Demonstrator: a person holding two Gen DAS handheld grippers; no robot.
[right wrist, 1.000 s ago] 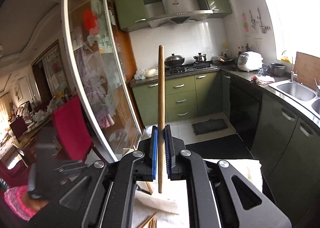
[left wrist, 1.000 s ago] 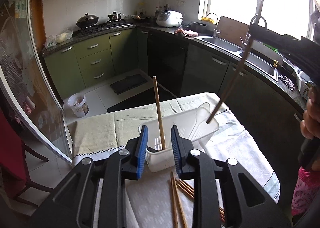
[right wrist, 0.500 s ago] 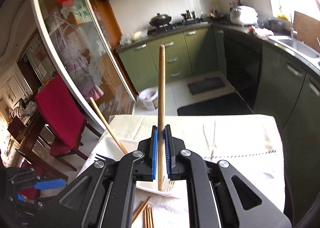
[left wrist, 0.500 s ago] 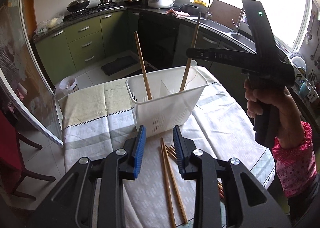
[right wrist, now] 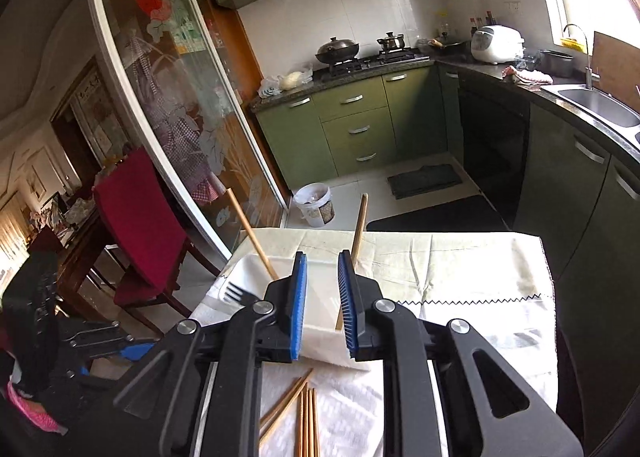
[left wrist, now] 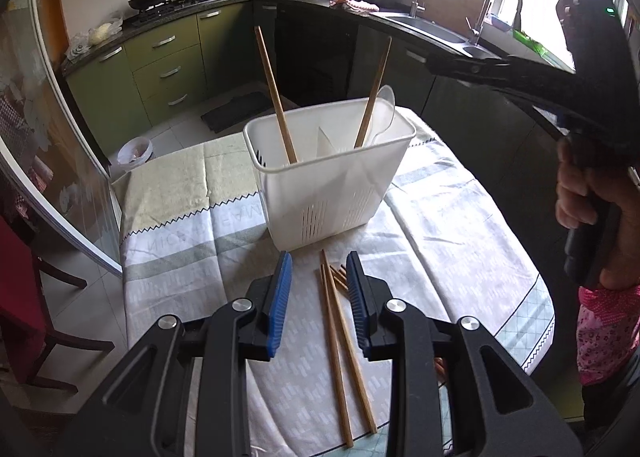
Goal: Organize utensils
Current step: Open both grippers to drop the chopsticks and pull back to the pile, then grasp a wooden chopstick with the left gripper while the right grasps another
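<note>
A white plastic utensil holder (left wrist: 332, 185) stands on the clothed table. It also shows in the right wrist view (right wrist: 248, 277). One wooden chopstick (left wrist: 276, 97) leans in its left compartment. Another chopstick (left wrist: 372, 97) stands in the right compartment beside a white spoon (left wrist: 384, 113). A fork (right wrist: 236, 293) lies in the holder. Several loose chopsticks (left wrist: 340, 341) lie on the cloth in front of my left gripper (left wrist: 320, 297), which is open and empty. My right gripper (right wrist: 322, 305) is open just above the holder, with the second chopstick (right wrist: 358, 233) free beside its right finger.
The table's tablecloth (left wrist: 452, 217) ends at a rounded edge on the right. A red chair (right wrist: 140, 217) and a glass sliding door (right wrist: 180, 117) stand to the left. Green kitchen cabinets (right wrist: 356, 129) and a sink (left wrist: 436, 29) lie beyond the table.
My right gripper has opened and let go of the chopstick, which now stands in the holder's right compartment. My left gripper has drawn back from the holder to above the loose chopsticks.
</note>
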